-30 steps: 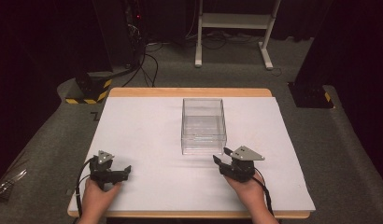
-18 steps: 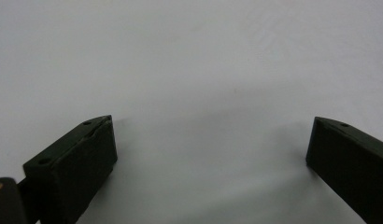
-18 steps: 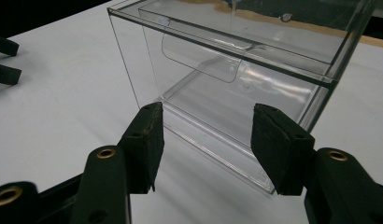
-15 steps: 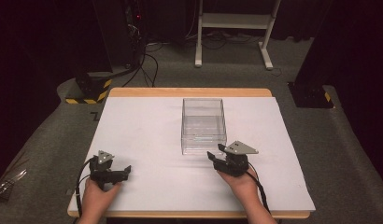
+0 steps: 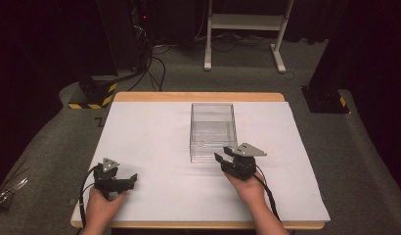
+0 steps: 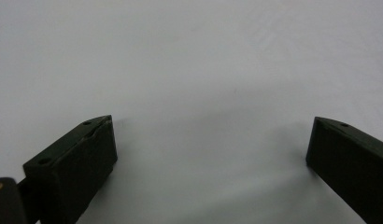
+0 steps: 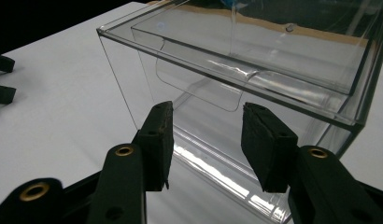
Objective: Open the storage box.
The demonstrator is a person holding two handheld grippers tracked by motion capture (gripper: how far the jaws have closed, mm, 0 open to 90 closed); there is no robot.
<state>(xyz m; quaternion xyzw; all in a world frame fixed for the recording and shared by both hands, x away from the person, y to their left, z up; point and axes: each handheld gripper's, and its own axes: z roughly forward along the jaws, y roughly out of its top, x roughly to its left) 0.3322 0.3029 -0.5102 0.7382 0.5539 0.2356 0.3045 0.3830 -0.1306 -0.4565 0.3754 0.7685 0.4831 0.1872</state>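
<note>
Your right gripper (image 5: 219, 159) advanced to clear box (image 5: 212, 129) mid-desk (image 5: 154, 132); jaws spread, lined up on near-wall tab, likely for pulling. Your left gripper (image 5: 132, 178) unmoved, low over sheet, jaws wide, nothing held.

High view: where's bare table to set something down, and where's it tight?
Free: the white sheet between the clear box and the table's left edge, ahead of the left gripper; also the strip right of the box. Tight: the box's near wall, where the right gripper sits close.
</note>
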